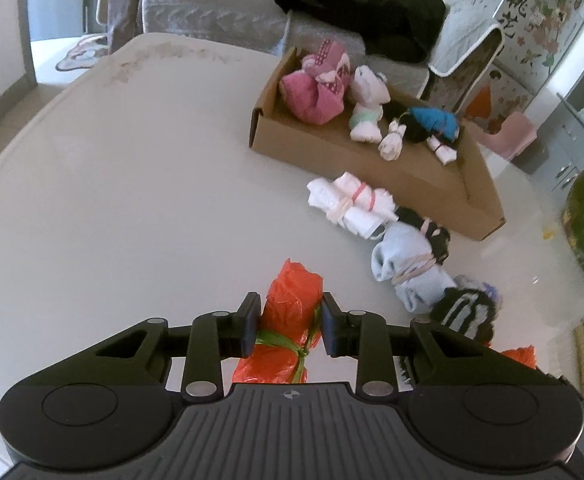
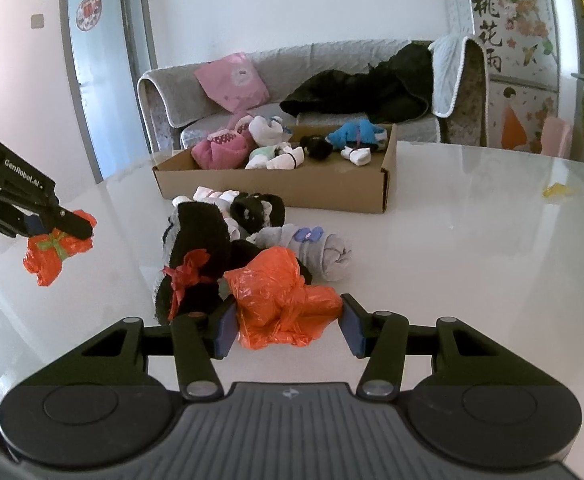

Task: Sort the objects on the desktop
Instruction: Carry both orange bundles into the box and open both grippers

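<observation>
Left wrist view: the left gripper (image 1: 291, 322) has its jaws narrowed onto an orange plastic bundle tied with green string (image 1: 290, 320), pads pressing both flanks. The bundle's long axis runs along the fingers, one end pointing far past the fingertips, the other back toward the camera. In the right wrist view this same bundle (image 2: 58, 252) hangs clear above the white table (image 2: 472, 240) at the left, held off the surface.

The right gripper (image 2: 288, 330) brackets a second, loose orange bag (image 2: 284, 304) lying on the table with its long axis across the jaws; the left pad touches it, but whether the right pad presses I cannot tell.

Beyond lies a heap of rolled socks (image 2: 228, 232), and farther off a cardboard box (image 2: 276, 188) already holding sock bundles.
</observation>
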Available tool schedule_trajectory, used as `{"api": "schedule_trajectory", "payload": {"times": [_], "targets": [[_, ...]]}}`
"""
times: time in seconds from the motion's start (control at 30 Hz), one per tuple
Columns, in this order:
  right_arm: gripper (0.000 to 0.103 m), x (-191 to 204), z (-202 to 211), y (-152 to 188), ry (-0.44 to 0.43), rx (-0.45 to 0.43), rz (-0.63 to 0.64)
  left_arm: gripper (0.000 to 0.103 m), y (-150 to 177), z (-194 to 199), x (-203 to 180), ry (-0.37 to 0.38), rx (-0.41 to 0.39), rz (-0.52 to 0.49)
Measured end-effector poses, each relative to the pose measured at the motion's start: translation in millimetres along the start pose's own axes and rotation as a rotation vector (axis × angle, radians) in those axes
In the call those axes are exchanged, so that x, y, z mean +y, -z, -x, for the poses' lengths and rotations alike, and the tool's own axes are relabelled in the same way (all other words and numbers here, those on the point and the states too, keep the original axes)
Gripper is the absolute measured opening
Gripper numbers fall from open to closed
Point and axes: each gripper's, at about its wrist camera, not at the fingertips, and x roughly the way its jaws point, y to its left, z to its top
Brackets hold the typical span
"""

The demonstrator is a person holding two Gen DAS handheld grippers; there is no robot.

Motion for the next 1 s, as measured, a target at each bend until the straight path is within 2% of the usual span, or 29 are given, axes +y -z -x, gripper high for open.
{"api": "schedule_trajectory", "payload": {"times": [0.13, 0.3, 0.43, 0.6, 0.87, 1.0], "targets": [[0.049, -4, 9, -17, 0.013, -0.022, 0.019, 0.038, -14, 7, -2, 0.012, -0.014, 0.002], [0.048, -20, 9, -68, 0.015, -0.082, 0.038, 0.038, -54, 12, -17, 0.037, -0.051, -0.019], [0.048, -34, -13, -116, 0.023, -0.112, 0.061, 0.038, -101, 13, -41, 0.059, -0.091, -0.049], [0.049, -49, -56, -162, 0.009, -0.102, 0.04, 0.038, -155, -4, -73, 0.11, -0.098, -0.079], [0.048, -62, -102, -200, 0.007, -0.091, 0.05, 0.038, -213, -44, -119, 0.138, -0.095, -0.173], [0.048, -63, -116, -202, 0.016, -0.061, 0.057, 0.038, -222, -70, -139, 0.122, -0.091, -0.235]]}}
